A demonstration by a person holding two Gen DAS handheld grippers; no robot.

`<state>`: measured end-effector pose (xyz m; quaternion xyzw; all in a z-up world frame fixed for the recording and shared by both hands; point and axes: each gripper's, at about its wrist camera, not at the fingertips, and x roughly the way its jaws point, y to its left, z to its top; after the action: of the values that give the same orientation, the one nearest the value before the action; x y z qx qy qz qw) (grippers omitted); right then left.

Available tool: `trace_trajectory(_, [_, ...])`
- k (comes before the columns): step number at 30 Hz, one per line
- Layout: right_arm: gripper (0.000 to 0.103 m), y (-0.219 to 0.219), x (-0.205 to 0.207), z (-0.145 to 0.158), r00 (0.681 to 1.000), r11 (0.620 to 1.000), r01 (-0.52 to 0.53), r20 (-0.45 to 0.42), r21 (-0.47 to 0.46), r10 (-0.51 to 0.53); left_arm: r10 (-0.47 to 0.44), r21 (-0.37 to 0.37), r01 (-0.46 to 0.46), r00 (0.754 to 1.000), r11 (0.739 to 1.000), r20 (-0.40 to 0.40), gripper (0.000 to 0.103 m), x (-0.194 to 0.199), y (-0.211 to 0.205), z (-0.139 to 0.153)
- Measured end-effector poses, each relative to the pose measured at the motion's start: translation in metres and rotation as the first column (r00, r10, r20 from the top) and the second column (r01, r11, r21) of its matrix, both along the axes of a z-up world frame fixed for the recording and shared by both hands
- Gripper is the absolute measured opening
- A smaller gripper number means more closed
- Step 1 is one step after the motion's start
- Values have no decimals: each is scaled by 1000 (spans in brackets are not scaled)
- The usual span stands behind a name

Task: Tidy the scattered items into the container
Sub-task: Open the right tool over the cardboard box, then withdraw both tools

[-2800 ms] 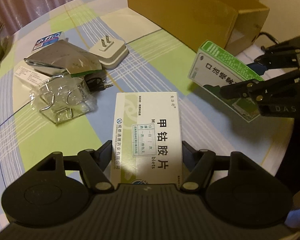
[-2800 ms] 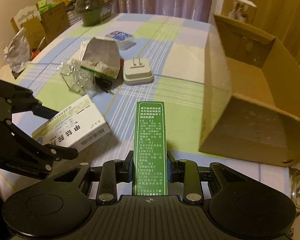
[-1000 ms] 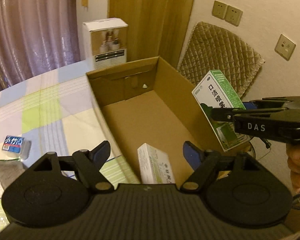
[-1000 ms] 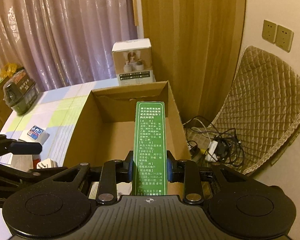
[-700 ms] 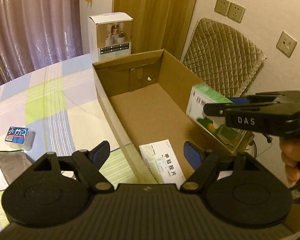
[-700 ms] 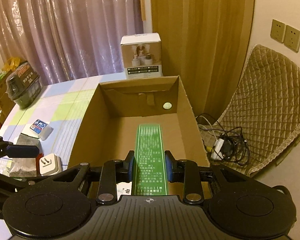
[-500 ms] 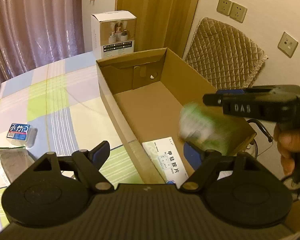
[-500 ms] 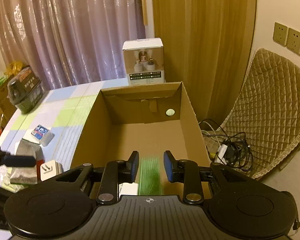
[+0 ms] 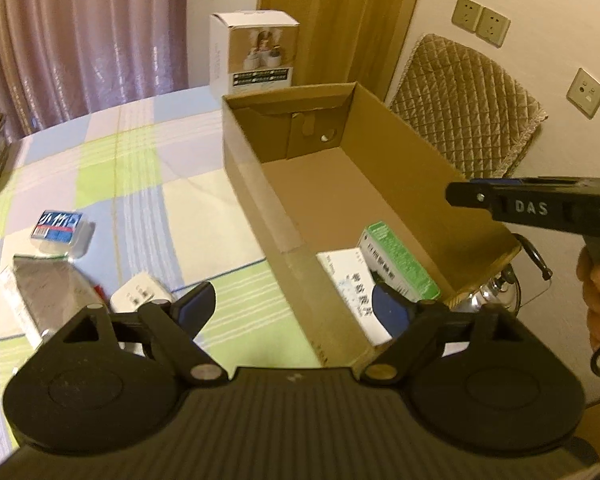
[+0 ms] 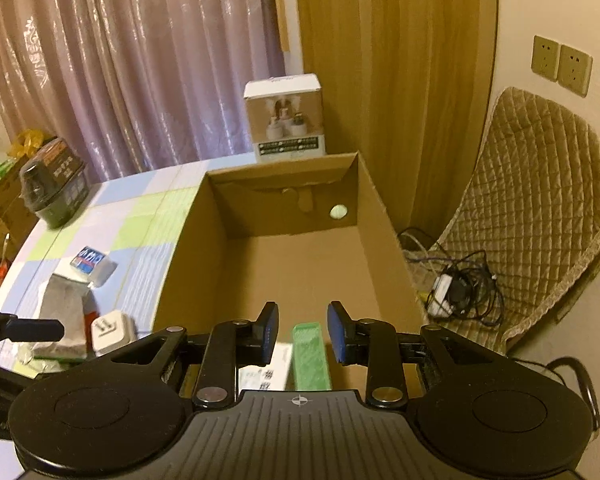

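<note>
- Two medicine cartons already lie in the near end of the open brown cardboard box (image 9: 400, 184): a flat white carton with black print (image 9: 350, 296) and, touching its right side, a green-and-white carton (image 9: 400, 260), both just ahead of and below the two claws.
- The left claw (image 9: 294, 308) is spread wide and holds nothing; it hovers over the box's near left wall, so the white carton shows between its blue-padded fingers (image 9: 196, 306).
- The right claw (image 10: 302, 332) is likewise parted and empty, with the green carton's narrow side (image 10: 310, 356) directly below the gap; seen from the left camera, it reaches in over the box's right wall.
- Judging by this, the drop-off step is finished for both hands, and the fetch step comes next.
- To the left of the left claw, on the checked green-and-blue tabletop (image 9: 140, 184), items remain scattered: a white plug adapter (image 9: 140, 296) nearest, a crumpled silver foil pouch (image 9: 46, 292) beside it, and a small blue-and-white packet (image 9: 60, 228) farther out.
- The next move calls for swinging both claws left, away from the box, keeping them open, and closing on the adapter or pouch first.
- Beyond the box's far end stands a white product box (image 10: 286, 116), probably not part of the clutter.
</note>
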<state>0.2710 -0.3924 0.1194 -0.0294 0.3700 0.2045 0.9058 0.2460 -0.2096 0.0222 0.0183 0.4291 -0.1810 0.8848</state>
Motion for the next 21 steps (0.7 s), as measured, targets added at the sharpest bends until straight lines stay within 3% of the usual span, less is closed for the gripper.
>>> trace_trajectory(1, [38, 1, -5, 0, 1000, 1000, -4, 1, -2, 4, 6, 2, -6, 1000, 1000, -3, 84, -3, 3, 0])
trace_trajectory(2, [56, 3, -10, 1, 1000, 1000, -7, 2, -1, 7, 13, 5, -13, 1000, 1000, -5, 85, -6, 6, 0])
trace_trajectory(3, [93, 3, -16, 3, 1000, 1000, -5, 13, 6, 5, 20, 9, -20, 1000, 1000, -8, 85, -10, 10, -1])
trace_trajectory(4, [99, 4, -23, 5, 999, 1000, -1, 37, 16, 0, 26, 11, -26, 1000, 1000, -10, 86, -13, 13, -1])
trace_trajectory(16, [103, 30, -94, 21, 990, 996, -91, 106, 19, 88, 127, 34, -126, 992, 991, -25, 95, -72, 70, -2])
trace_trajectory(21, [103, 50, -118, 22, 984, 991, -132, 124, 22, 128, 183, 85, -183, 983, 979, 7, 99, -100, 103, -6])
